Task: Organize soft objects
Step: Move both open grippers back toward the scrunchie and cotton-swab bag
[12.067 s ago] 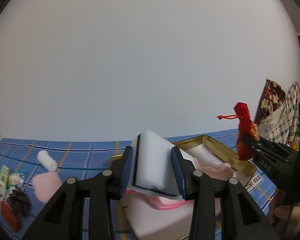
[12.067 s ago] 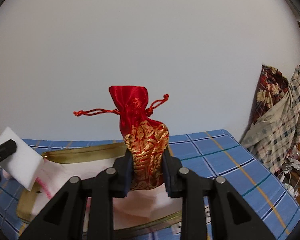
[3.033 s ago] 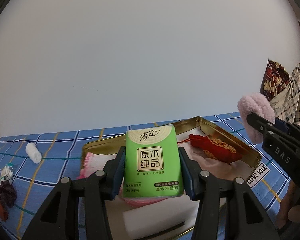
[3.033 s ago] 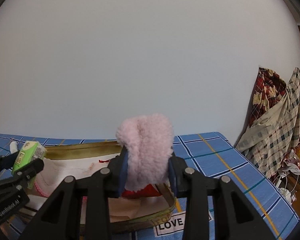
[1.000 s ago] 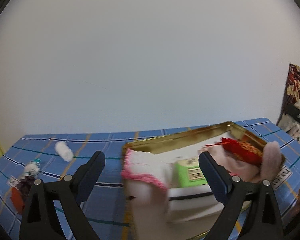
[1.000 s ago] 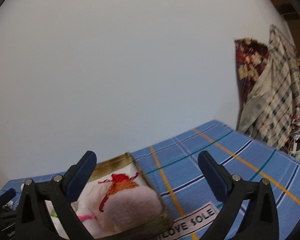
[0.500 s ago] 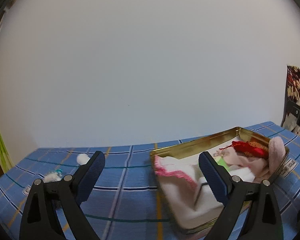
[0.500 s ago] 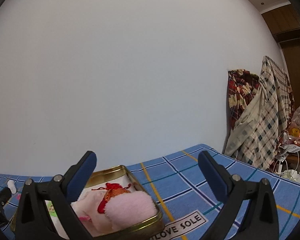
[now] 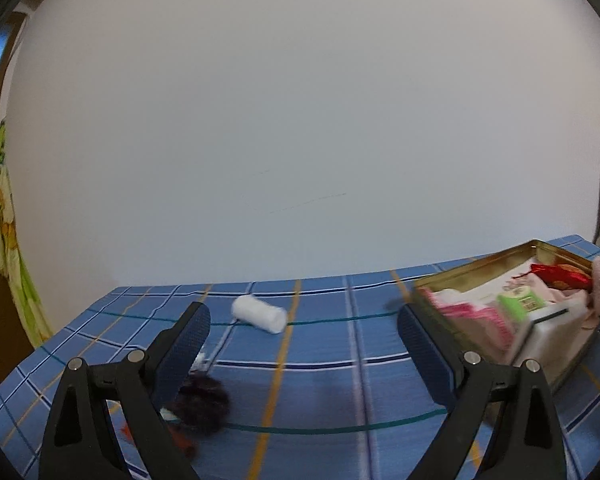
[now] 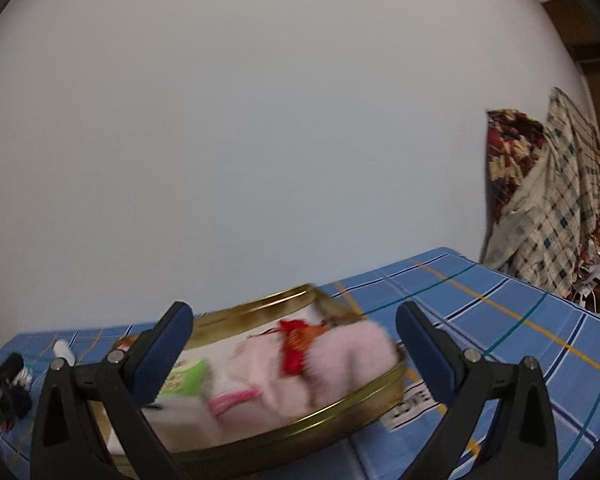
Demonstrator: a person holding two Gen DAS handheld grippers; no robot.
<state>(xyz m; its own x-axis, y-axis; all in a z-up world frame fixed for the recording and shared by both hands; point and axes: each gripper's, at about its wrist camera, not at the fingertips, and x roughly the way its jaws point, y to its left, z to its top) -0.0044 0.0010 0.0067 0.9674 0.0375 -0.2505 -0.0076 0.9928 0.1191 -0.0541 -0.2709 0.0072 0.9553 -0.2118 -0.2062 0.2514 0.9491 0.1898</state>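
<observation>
Wall (image 9: pixel 300 120): plain white, unmarked, filling most of both views. Table covering (image 9: pixel 320 340): blue plaid cloth with orange, green and white lines, lower frame. Hanging fabrics (image 10: pixel 548 200): checked and patterned, right edge. Curtain (image 9: pixel 4 240): green-yellow, left edge. Wooden door frame (image 10: pixel 592 52): upper right.
</observation>
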